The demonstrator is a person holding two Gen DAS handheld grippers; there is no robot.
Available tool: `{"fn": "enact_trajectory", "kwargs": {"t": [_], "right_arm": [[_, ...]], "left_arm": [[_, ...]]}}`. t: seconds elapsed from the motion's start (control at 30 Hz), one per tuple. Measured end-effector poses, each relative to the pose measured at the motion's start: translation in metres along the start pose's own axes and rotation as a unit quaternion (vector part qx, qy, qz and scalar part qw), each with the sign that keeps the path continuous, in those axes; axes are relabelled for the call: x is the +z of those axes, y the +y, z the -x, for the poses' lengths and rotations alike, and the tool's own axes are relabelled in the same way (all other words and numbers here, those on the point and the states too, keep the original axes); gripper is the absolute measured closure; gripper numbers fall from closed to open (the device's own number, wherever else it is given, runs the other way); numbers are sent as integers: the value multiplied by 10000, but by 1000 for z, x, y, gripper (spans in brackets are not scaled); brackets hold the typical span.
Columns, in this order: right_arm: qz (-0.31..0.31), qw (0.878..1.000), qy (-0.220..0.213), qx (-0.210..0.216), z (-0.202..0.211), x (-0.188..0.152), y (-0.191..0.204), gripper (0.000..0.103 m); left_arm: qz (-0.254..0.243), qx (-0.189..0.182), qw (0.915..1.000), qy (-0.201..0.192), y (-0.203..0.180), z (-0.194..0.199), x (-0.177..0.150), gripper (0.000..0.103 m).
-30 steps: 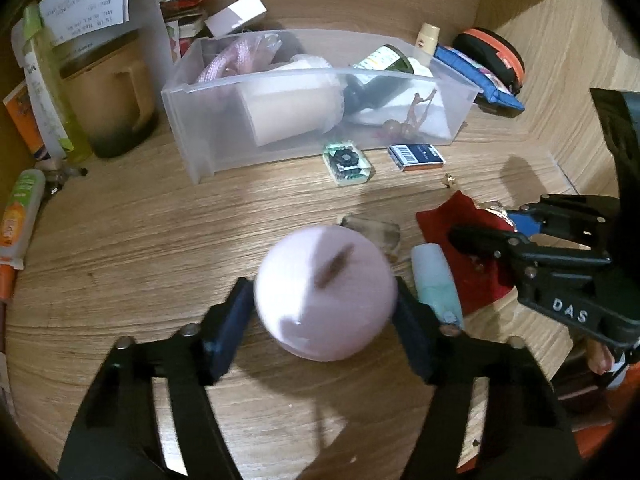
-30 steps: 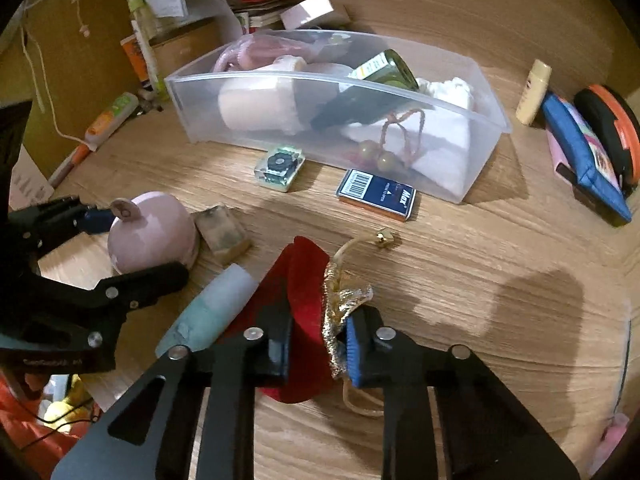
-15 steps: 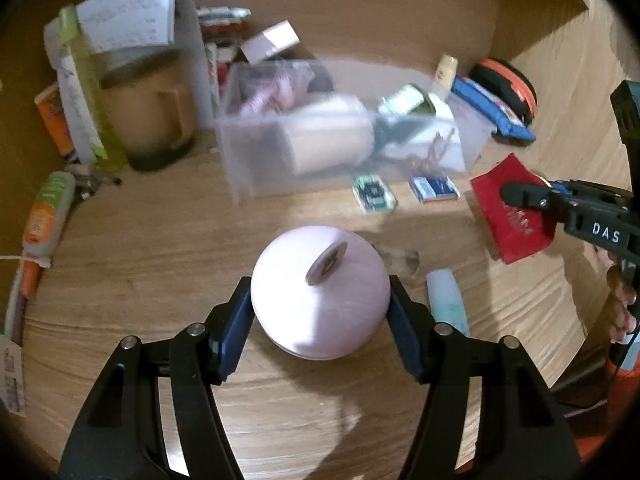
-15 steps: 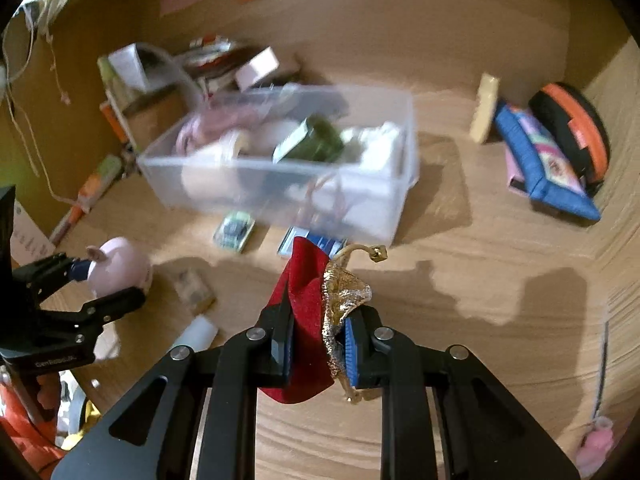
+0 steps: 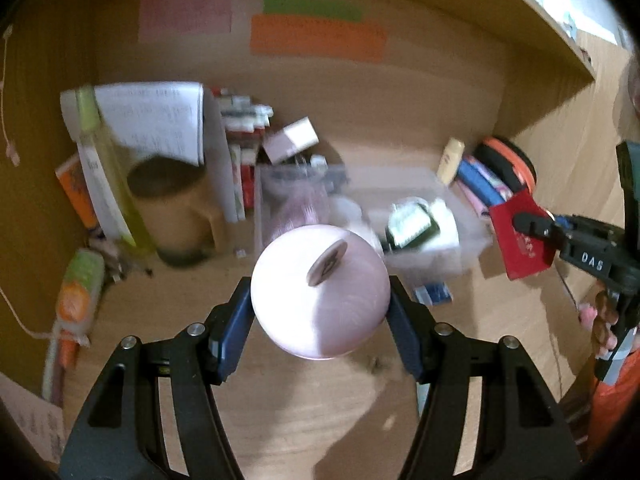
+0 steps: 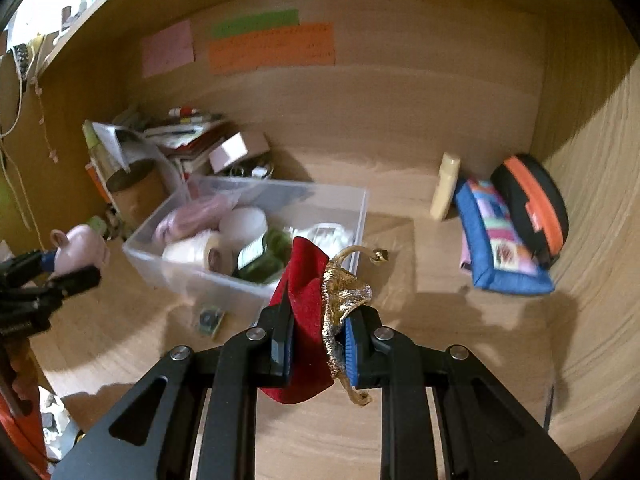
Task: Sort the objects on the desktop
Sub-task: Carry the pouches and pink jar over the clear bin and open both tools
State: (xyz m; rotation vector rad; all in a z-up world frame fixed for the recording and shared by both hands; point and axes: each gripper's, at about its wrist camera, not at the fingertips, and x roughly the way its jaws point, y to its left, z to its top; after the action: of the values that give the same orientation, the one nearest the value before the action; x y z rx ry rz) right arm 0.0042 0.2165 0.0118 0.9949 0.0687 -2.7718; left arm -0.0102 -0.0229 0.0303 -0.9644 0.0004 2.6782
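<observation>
My left gripper (image 5: 320,316) is shut on a round pink piggy bank (image 5: 320,292), lifted off the wooden desk; its blue pads press both sides. The same piggy bank (image 6: 78,250) and left gripper (image 6: 60,274) show at the left edge of the right wrist view. My right gripper (image 6: 316,340) is shut on a red velvet pouch with gold trim (image 6: 308,292), held in the air. That pouch (image 5: 518,240) and the right gripper (image 5: 532,222) appear at the right of the left wrist view. A clear plastic bin (image 6: 180,268) holding rolls, a green bottle and white items sits beyond both.
On the desk lie a small green packet (image 6: 210,320) and a blue card box (image 5: 434,292) near the bin. A brown mug (image 5: 176,216), papers and books stand back left. A blue patchwork case (image 6: 504,248), an orange-black case (image 6: 532,208) and a cream tube (image 6: 444,186) lie right.
Both grippers have risen from the desk with their objects, the piggy bank and the red pouch. The views tilted up, showing the back wall and coloured notes.
</observation>
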Motion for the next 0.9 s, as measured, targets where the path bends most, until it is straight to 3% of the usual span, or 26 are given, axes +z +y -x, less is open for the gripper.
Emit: {"fn": "enact_trajectory", "kwargs": {"t": [0.33, 0.9], "right_arm": [[129, 9998, -123, 122, -25, 42, 15, 86], [-59, 9978, 565, 330, -120, 67, 27, 86]], "left_arm": [[-48, 78, 9997, -245, 7, -12, 47, 40], [-126, -413, 9981, 450, -11, -103, 81, 40]]}}
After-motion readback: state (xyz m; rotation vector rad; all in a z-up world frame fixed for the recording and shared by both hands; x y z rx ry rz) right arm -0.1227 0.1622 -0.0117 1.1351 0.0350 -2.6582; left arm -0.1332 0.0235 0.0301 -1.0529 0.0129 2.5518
